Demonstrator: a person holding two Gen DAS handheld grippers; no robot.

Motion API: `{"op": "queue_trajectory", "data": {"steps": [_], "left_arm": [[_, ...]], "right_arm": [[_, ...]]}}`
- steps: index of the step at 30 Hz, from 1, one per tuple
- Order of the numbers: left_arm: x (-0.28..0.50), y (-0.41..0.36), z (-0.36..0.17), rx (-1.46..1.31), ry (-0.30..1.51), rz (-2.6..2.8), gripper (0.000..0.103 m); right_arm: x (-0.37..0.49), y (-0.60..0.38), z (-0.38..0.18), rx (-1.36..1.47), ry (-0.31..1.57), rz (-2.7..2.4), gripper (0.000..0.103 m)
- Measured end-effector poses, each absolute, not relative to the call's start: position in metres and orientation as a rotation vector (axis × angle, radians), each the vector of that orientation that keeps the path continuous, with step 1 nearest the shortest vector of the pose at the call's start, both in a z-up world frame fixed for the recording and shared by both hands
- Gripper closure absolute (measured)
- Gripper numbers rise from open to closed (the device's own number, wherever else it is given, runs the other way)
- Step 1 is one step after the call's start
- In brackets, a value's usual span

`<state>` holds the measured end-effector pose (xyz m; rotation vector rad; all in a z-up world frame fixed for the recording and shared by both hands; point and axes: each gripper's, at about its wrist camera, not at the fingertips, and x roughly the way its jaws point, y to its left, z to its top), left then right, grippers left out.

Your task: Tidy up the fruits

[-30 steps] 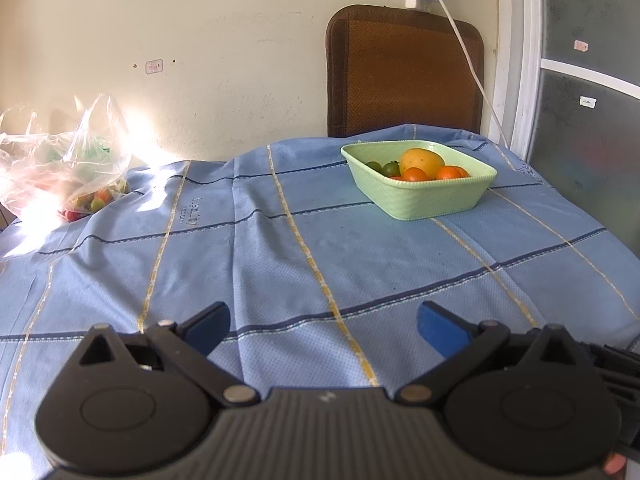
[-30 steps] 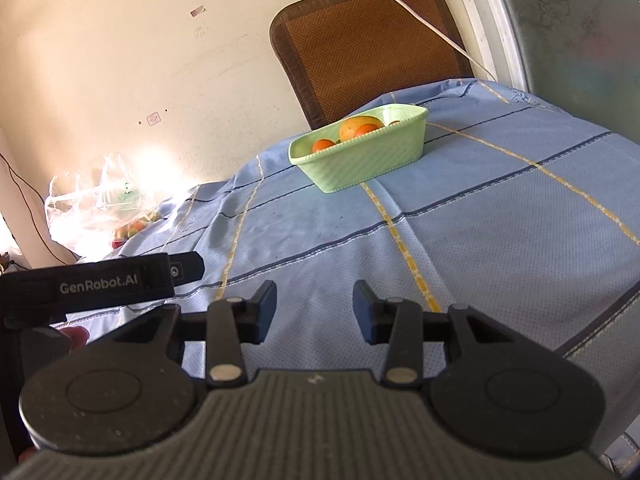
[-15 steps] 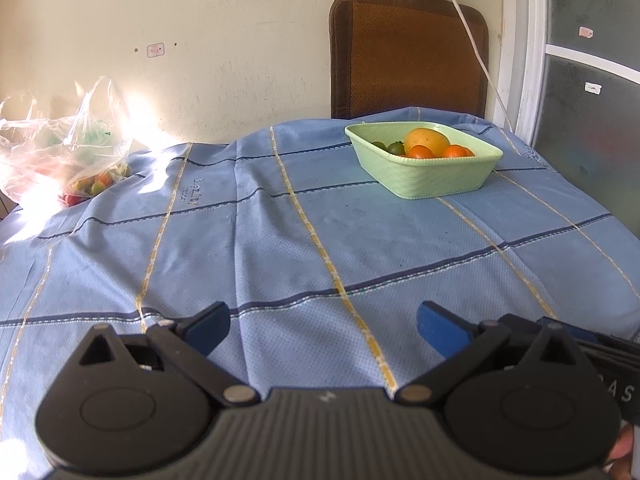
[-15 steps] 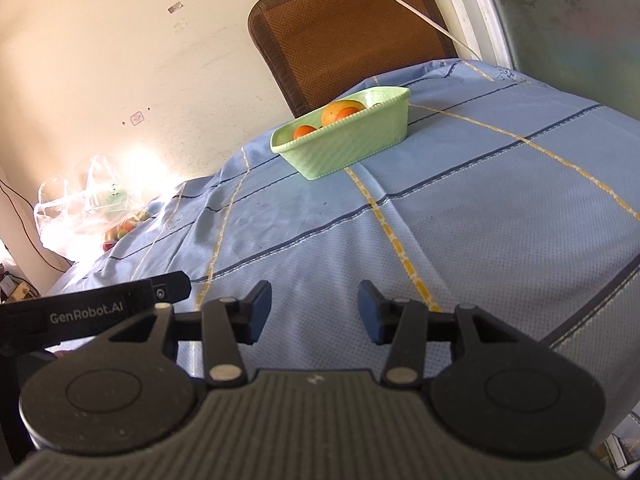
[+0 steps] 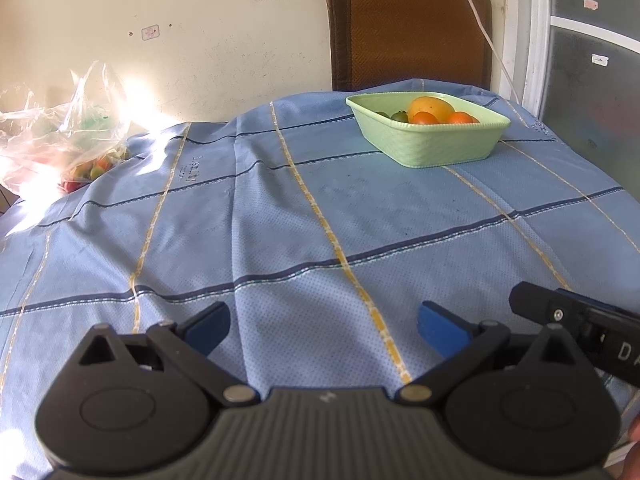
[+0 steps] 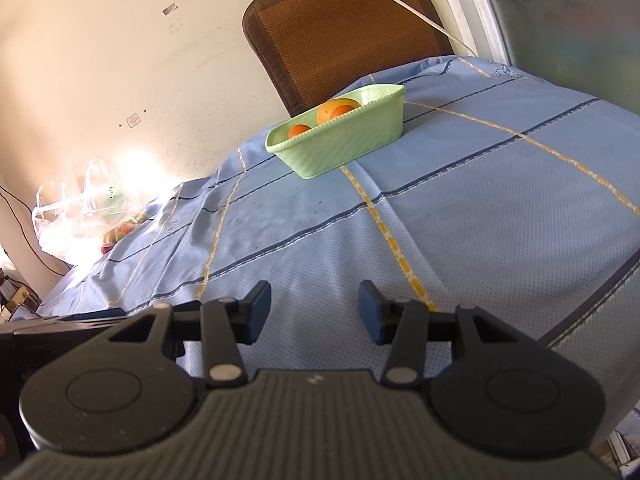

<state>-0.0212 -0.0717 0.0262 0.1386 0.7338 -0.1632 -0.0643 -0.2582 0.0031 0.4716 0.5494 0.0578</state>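
Left wrist view is showing your left tongs (image 5: 322, 326) spread wide and gripping nothing, hovering low over the near part of the bench (image 5: 400, 216) with its blue checked cloth. Right wrist view is telling a similar story: your right tongs (image 6: 314, 312) are parted about halfway, nothing between the blue pads, and they are tilting across that cloth.

You are looking at the fruits in two places. The green basket (image 5: 432, 140) is sitting at the far side of the bench, in front of the brown chair back (image 5: 408, 28), and it is already carrying a mango (image 5: 430, 107), a couple of oranges (image 5: 425, 118) and some small green fruit. Well apart from it, at the far left edge, the clear plastic bag (image 5: 64, 136) is lying in bright glare with more fruit (image 5: 94, 169) showing through it; the kinds are too washed out to name.

By my reading, you are between picks, and the bag is where the remaining work is waiting. The next move is calling for a swing to the left and a reach into the bag's mouth. Loose film could be snagging on the pads, so I would be using one set of tongs to hold the bag and the other to lift a single fruit.
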Motion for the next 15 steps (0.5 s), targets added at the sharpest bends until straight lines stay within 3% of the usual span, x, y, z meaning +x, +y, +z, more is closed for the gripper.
{"op": "queue_trajectory", "data": {"steps": [15], "left_arm": [[-0.0239,-0.0732,0.0245,0.175,0.721,-0.145,0.000]], "right_arm": [[-0.0645,-0.2577,0.0031,0.478,0.548,0.054,0.050]]}}
